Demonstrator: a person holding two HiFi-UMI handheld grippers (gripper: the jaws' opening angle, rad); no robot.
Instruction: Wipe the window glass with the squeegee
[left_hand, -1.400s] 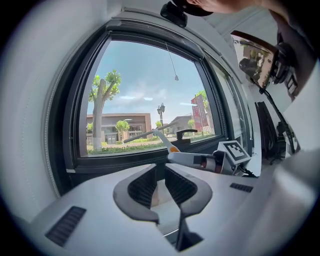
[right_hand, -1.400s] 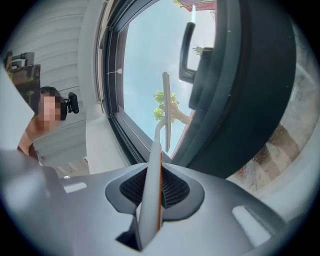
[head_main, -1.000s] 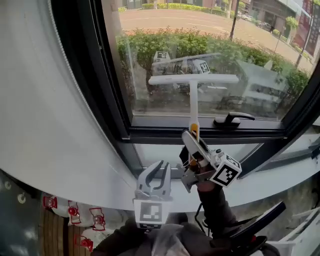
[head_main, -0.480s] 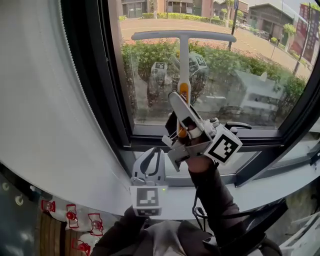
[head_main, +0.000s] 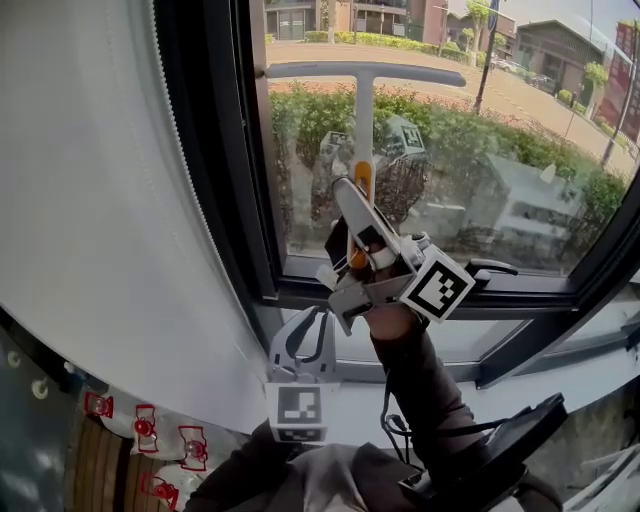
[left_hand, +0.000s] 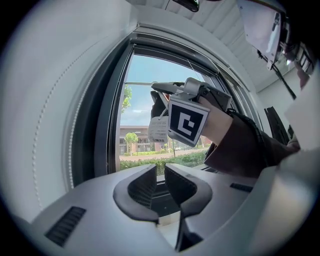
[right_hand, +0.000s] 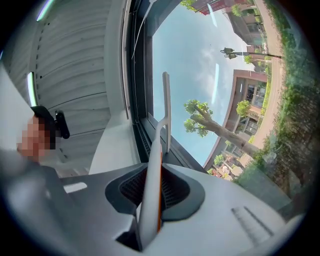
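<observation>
right gripper (right_hand: 155, 186) clamped on squeegee (head_main: 362, 110) handle. blade sits high on the left part of the window glass (head_main: 500, 160). left gripper (left_hand: 159, 181) low by the sill, jaws narrowly apart, empty. judgement: stroke set at top; no wiped band discernible, most of pane left.

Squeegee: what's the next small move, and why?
Probably pull the squeegee straight down the glass in one stroke. The right gripper is shut on its handle. The blade lies level near the top of the pane, close to the left frame, so nearly all of the glass lies below it.
</observation>
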